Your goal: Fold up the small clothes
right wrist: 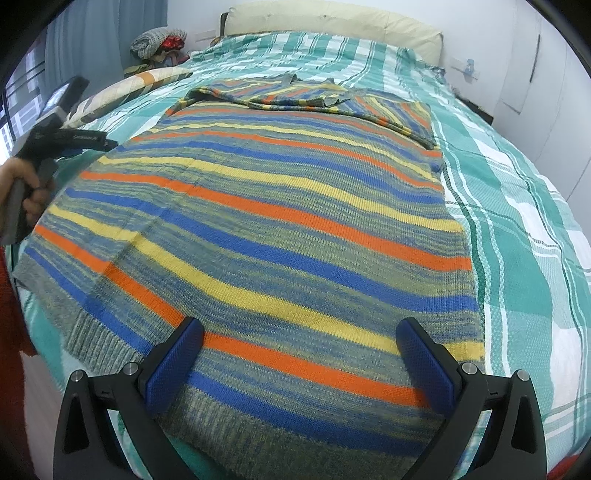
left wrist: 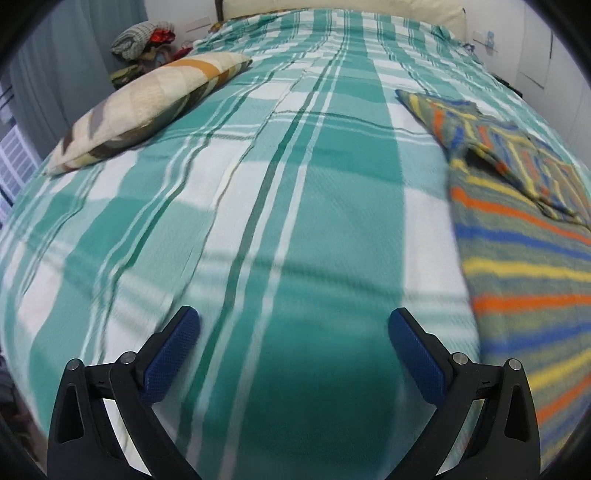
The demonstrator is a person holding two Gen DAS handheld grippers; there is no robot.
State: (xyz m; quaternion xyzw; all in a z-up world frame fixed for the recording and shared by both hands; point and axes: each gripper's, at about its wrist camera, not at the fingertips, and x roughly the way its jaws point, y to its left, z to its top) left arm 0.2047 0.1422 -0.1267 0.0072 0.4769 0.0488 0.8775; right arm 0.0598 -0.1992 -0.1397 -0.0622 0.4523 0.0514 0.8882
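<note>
A striped knit sweater [right wrist: 266, 221] in grey-green, orange, blue and yellow lies flat on the bed, hem toward me, with its sleeves folded across the far end. My right gripper [right wrist: 299, 354] hangs open just above the hem, nothing between its blue pads. In the left wrist view the same sweater [left wrist: 524, 266] lies at the right edge. My left gripper [left wrist: 293, 343] is open over bare bedspread, to the left of the sweater. The right wrist view shows the left gripper tool [right wrist: 55, 136] held in a hand at the sweater's left side.
A teal and white plaid bedspread [left wrist: 258, 184] covers the bed. A patterned pillow [left wrist: 147, 107] lies at the far left, with a pile of clothes [left wrist: 147, 40] behind it. A cream headboard [right wrist: 332, 26] and a white wall close off the far end and the right.
</note>
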